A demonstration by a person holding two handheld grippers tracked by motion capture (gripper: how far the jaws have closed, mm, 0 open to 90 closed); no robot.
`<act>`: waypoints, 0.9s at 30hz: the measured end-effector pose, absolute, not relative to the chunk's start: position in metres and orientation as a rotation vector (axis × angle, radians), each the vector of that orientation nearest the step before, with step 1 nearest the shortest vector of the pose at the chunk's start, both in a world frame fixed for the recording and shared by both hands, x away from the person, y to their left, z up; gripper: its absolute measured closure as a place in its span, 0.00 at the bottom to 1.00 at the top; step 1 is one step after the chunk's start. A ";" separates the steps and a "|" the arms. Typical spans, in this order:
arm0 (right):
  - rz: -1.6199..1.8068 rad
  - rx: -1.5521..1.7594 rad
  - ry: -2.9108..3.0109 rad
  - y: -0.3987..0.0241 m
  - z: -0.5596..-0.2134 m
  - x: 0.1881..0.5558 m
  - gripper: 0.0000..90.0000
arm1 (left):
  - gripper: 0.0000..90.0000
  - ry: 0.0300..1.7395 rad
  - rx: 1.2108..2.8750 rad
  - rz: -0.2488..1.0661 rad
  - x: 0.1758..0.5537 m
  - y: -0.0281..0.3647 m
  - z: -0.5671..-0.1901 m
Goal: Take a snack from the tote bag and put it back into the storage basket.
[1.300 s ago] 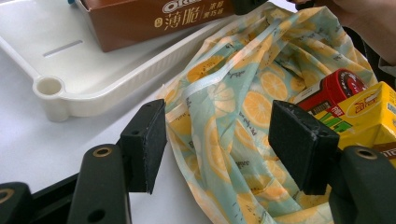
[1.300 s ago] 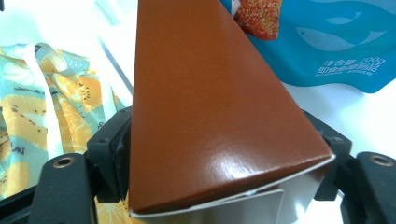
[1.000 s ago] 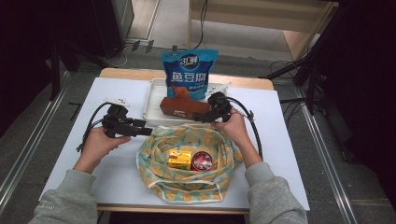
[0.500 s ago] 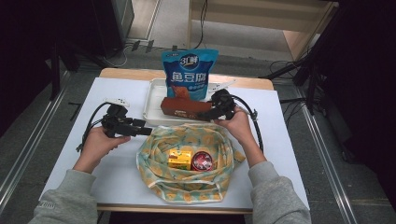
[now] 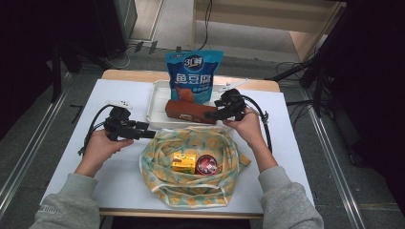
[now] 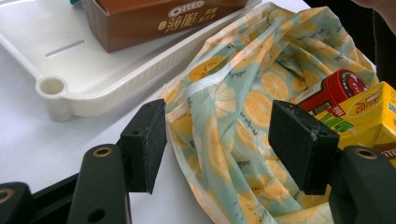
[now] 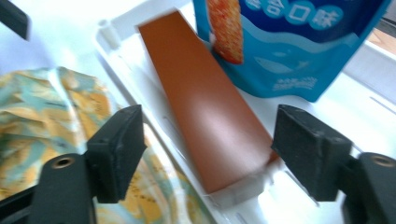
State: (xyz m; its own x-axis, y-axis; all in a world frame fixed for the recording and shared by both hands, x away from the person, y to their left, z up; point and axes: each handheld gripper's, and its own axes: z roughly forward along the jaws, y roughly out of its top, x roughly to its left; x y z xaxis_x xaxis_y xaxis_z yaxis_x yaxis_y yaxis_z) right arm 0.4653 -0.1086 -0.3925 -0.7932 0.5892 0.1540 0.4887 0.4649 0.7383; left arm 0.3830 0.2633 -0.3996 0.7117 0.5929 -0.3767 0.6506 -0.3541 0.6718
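Straight ahead of the right tool [image 7: 208,154] lies the brown biscuit box [image 7: 205,121], inside the white tray [image 5: 157,102] at the far side of the bench [image 5: 71,143]. Right tool is released, jaws spread wide and straddling the near end of the box, pads not touching it as far as I can tell; frame is a bit blurred

Key relation: in the right gripper view the box's long axis runs away from the tool, slightly canted toward the upper left, so the jaws sit across its short width. That's the correct orientation for a pinch on the near end, my read. In the high view the box [image 5: 191,110] lies roughly left-right along the tray's front edge, with the right tool [image 5: 215,113] at its right end, so the right hand [image 5: 246,126] is clearly nearer

Blue snack pouch [image 5: 193,78] stands upright just behind the box, touching or nearly so; can't tell which. Risk of knocking it if the tool pushes further in

Left tool [image 6: 217,140] is also released, jaws apart, holding nothing. It points at the rim of the lemon-print cloth bag [image 6: 233,107], which sits open on the bench just in front of the tray, with a yellow carton [image 5: 184,162] and a red-lidded tin [image 5: 206,164] already inside. The bag's edge sits between the jaws but isn't pinched

Likely job: box goes into the bag, a short haul toward the person. Left tool looks placed to hold the rim
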 end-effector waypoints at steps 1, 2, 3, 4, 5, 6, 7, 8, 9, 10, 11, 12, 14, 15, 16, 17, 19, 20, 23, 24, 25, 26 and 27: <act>1.250 0.954 2.581 -0.108 -0.391 0.464 0.30 | 0.42 0.946 2.052 -0.086 0.383 0.263 -0.400; 1.256 0.943 2.579 -0.108 -0.389 0.463 0.31 | 0.42 0.947 2.053 -0.084 0.383 0.263 -0.400; 1.262 0.938 2.577 -0.107 -0.388 0.461 0.33 | 0.42 0.945 2.054 -0.085 0.383 0.263 -0.400; 1.265 0.935 2.575 -0.106 -0.387 0.459 0.34 | 0.42 0.946 2.058 -0.084 0.383 0.263 -0.400; 1.265 0.930 2.575 -0.105 -0.386 0.458 0.35 | 0.42 0.946 2.059 -0.085 0.383 0.263 -0.399; 1.265 0.921 2.574 -0.104 -0.386 0.458 0.36 | 0.42 0.945 2.057 -0.085 0.383 0.263 -0.399; 1.266 0.918 2.577 -0.103 -0.387 0.457 0.36 | 0.42 0.946 2.056 -0.084 0.383 0.263 -0.399; 1.260 0.919 2.581 -0.102 -0.387 0.457 0.36 | 0.42 0.947 2.054 -0.083 0.383 0.263 -0.399; 1.260 0.915 2.583 -0.101 -0.388 0.457 0.38 | 0.42 0.947 2.051 -0.083 0.383 0.263 -0.399; 1.263 0.909 2.587 -0.100 -0.389 0.457 0.39 | 0.42 0.945 2.050 -0.082 0.383 0.263 -0.399; 1.259 0.909 2.589 -0.098 -0.390 0.456 0.41 | 0.42 0.946 2.051 -0.080 0.383 0.264 -0.399; 1.262 0.909 2.591 -0.097 -0.392 0.456 0.44 | 0.42 0.946 2.051 -0.080 0.383 0.264 -0.399; 1.267 0.914 2.592 -0.094 -0.395 0.455 0.48 | 0.42 0.945 2.051 -0.080 0.383 0.264 -0.399; 1.274 0.911 2.589 -0.093 -0.396 0.456 0.49 | 0.42 0.944 2.053 -0.078 0.383 0.264 -0.399; 1.286 0.911 2.577 -0.092 -0.398 0.455 0.52 | 0.42 0.944 2.050 -0.080 0.383 0.264 -0.399; 1.295 0.905 2.570 -0.091 -0.399 0.454 0.55 | 0.42 0.944 2.050 -0.080 0.383 0.264 -0.399; 1.293 0.903 2.569 -0.090 -0.401 0.454 0.58 | 0.42 0.945 2.052 -0.078 0.383 0.264 -0.399; 1.296 0.912 2.567 -0.088 -0.405 0.454 0.63 | 0.42 0.944 2.050 -0.080 0.383 0.264 -0.399; 1.303 0.917 2.562 -0.084 -0.409 0.453 0.69 | 0.42 0.943 2.054 -0.078 0.383 0.264 -0.399; 1.302 0.917 2.562 -0.083 -0.410 0.453 0.71 | 0.42 0.943 2.055 -0.077 0.383 0.264 -0.399; 1.297 0.921 2.556 -0.082 -0.410 0.453 0.74 | 0.42 0.943 2.053 -0.079 0.383 0.264 -0.399; 1.301 0.928 2.554 -0.081 -0.411 0.453 0.76 | 0.42 0.943 2.052 -0.079 0.383 0.264 -0.399; 1.304 0.935 2.549 -0.080 -0.412 0.453 0.79 | 0.42 0.943 2.054 -0.078 0.383 0.264 -0.399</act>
State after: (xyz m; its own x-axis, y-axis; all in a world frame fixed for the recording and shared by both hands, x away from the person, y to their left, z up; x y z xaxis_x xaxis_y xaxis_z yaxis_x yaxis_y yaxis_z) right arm 0.4526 -0.0795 -0.4115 -0.7998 0.5789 0.1587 0.4674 0.4347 0.7698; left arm 0.3825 0.2638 -0.3987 0.7133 0.5934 -0.3730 0.6467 -0.3522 0.6766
